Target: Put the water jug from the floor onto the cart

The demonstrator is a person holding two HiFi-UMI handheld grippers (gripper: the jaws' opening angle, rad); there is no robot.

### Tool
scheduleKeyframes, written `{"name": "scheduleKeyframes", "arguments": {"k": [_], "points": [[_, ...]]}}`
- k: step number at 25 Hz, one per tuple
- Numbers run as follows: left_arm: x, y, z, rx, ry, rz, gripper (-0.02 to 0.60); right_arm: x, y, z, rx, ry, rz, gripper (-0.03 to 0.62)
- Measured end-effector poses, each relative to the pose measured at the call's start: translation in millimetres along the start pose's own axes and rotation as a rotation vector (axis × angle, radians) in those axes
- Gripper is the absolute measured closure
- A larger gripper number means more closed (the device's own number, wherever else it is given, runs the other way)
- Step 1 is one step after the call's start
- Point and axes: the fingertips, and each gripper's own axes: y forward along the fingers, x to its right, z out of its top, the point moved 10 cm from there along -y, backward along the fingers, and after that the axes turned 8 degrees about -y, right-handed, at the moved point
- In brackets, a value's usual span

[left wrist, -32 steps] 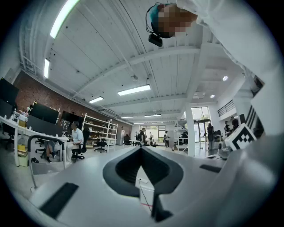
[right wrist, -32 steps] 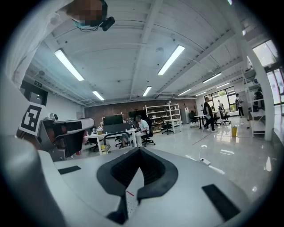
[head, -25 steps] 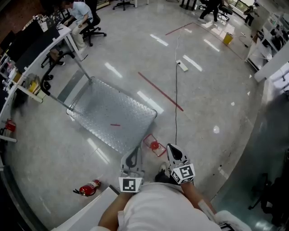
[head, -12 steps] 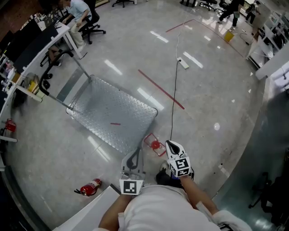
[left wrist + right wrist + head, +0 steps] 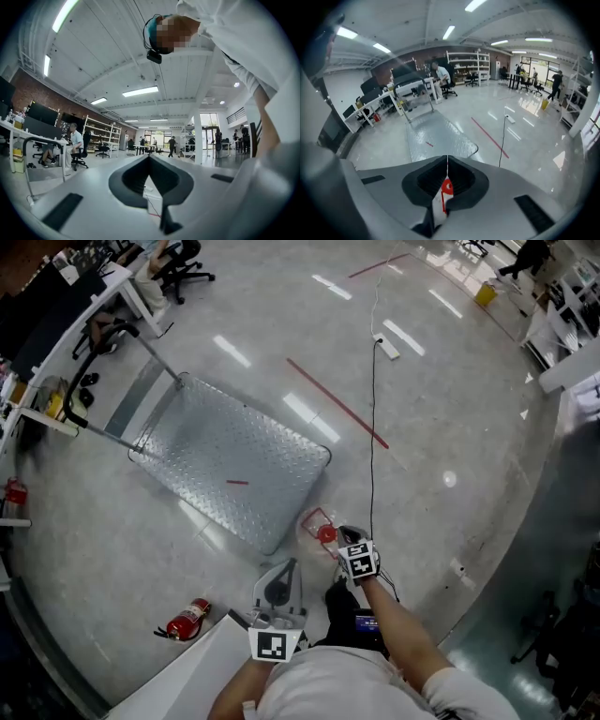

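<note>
The water jug [image 5: 319,529], clear with a red cap, stands on the floor just off the near right corner of the cart [image 5: 234,465], a flat diamond-plate trolley with a handle at its far left end. My right gripper [image 5: 345,536] points down beside the jug's right side, jaws shut with nothing between them; whether it touches the jug I cannot tell. In the right gripper view the red cap [image 5: 446,187] shows below the closed right gripper [image 5: 447,159], with the cart [image 5: 436,133] beyond. My left gripper [image 5: 289,568] is held level near my body, and the left gripper [image 5: 150,157] is shut and empty.
A black cable [image 5: 372,427] runs from a power strip [image 5: 387,348] down past the jug. A red fire extinguisher [image 5: 187,620] lies on the floor at lower left beside a white panel [image 5: 183,676]. Desks and office chairs [image 5: 56,343] line the left side. A red tape line [image 5: 337,404] crosses the floor.
My right gripper has dropped and tipped downward, ending beside the jug. The left gripper has stayed where it was. The head view has shifted slightly.
</note>
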Motion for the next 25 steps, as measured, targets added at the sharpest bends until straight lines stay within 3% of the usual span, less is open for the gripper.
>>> {"name": "scheduleKeyframes", "arguments": {"k": [4, 5, 7, 9, 15, 25], "points": [[-11.9, -0.1, -10.1, -0.018, -0.025, 0.005, 0.578, -3.8, 50.4, -32.0, -0.162, -0.016, 0.044, 0.574], [-14.9, -1.7, -12.4, -0.022, -0.030, 0.008, 0.578, -6.1, 59.9, -37.8, -0.184, -0.016, 0.058, 0.548], [-20.1, -3.5, -18.5, -0.032, -0.033, 0.014, 0.578, -11.2, 73.6, -43.1, -0.229, -0.016, 0.090, 0.432], [-24.8, -2.8, -25.9, -0.044, -0.037, 0.021, 0.578, -14.9, 86.8, -48.1, -0.266, -0.034, 0.109, 0.407], [-40.5, 1.1, -49.6, -0.075, -0.055, 0.034, 0.578, -15.5, 126.8, -72.3, -0.365, -0.030, 0.108, 0.368], [-57.4, 0.9, -75.3, -0.119, -0.080, 0.050, 0.578, -11.3, 162.1, -97.4, -0.426, 0.005, 0.113, 0.330]]}}
